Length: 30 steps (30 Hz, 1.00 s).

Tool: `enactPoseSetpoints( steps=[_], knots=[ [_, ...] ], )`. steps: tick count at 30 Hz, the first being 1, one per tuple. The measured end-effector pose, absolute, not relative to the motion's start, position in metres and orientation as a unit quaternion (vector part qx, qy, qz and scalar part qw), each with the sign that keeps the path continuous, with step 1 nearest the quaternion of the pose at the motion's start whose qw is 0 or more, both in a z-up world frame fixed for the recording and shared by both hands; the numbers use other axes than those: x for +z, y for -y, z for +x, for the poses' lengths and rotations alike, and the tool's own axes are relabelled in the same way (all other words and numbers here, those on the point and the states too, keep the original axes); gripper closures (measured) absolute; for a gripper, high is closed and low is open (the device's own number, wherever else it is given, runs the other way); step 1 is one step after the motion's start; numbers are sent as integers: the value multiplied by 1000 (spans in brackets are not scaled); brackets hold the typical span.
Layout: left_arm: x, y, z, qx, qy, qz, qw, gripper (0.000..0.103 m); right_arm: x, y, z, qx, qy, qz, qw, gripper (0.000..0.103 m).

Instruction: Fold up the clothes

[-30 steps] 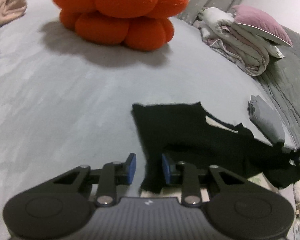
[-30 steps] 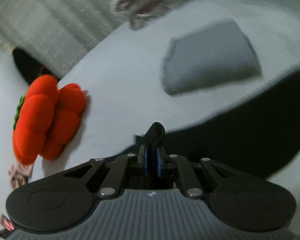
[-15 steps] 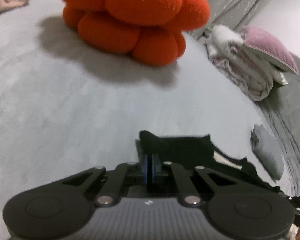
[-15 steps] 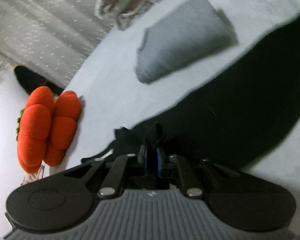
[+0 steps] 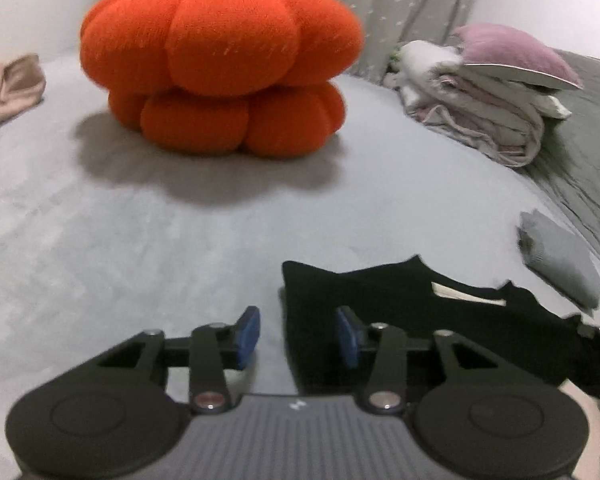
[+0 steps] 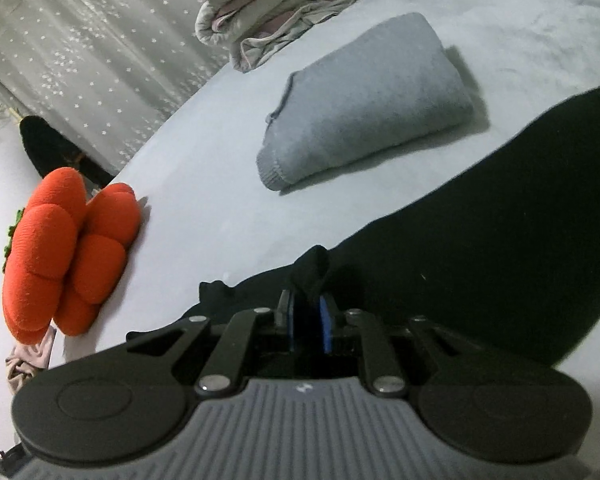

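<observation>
A black cloth garment [image 5: 420, 320] lies on the pale grey bed [image 5: 140, 240], partly doubled over, its edge and corner just ahead of the left tongs [image 5: 298, 330]. Those tongs are opening, their blue pads apart with the garment's edge lying below the gap, not pinched. The right tongs [image 6: 308, 318] are also opening, narrow, with a peak of the black fabric standing up between the pads; it looks to be slipping free rather than pressed.

My reading is that one fold has just been laid down and both sides are being let go. The garment's outline is ragged, with a pale label strip showing, so more folds and some smoothing seem left. A folded grey knitted garment [image 6: 364, 100] already sits finished, near the black one but apart from it.

For room: a round orange plush pumpkin cushion [image 5: 220, 64] stands well beyond the black garment, with bare bedding between. A heap of pale folded bedding under a pink pillow [image 5: 488, 88] sits at the far right. The bed's edge is close on the near right side.
</observation>
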<state>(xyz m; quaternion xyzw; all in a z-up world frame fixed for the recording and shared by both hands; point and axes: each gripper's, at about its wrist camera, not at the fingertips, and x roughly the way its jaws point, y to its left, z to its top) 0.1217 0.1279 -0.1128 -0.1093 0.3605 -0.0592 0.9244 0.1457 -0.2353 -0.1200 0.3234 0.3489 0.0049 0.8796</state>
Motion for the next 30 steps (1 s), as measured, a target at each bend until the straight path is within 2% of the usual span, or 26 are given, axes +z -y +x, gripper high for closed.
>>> enactPoseSetpoints(
  steps=[2,4,8,11,13,20,26,30],
  knots=[
    [-111,-129,116,-63,-372,-108,920,59,-117,235,145,7,-347,319,882,76],
    [-112,-128,108,-63,-379,-103,917,59,-114,238,140,2,-337,322,885,57],
    [-113,-121,84,-71,-379,-77,920,59,-109,240,135,6,-337,328,882,56],
    [-110,-109,64,-92,-352,-14,931,57,-105,242,130,4,-347,333,877,56],
    [-109,-97,55,-102,-328,46,938,51,-103,244,127,-2,-363,336,869,56],
    [-119,-71,48,-135,-297,156,932,52,-106,251,117,7,-388,367,845,56],
    [-141,-65,56,-135,-312,205,918,69,-114,255,116,0,-395,374,839,56],
    [-144,-68,56,-128,-303,199,923,80,-124,251,124,10,-395,400,827,58]
  ],
)
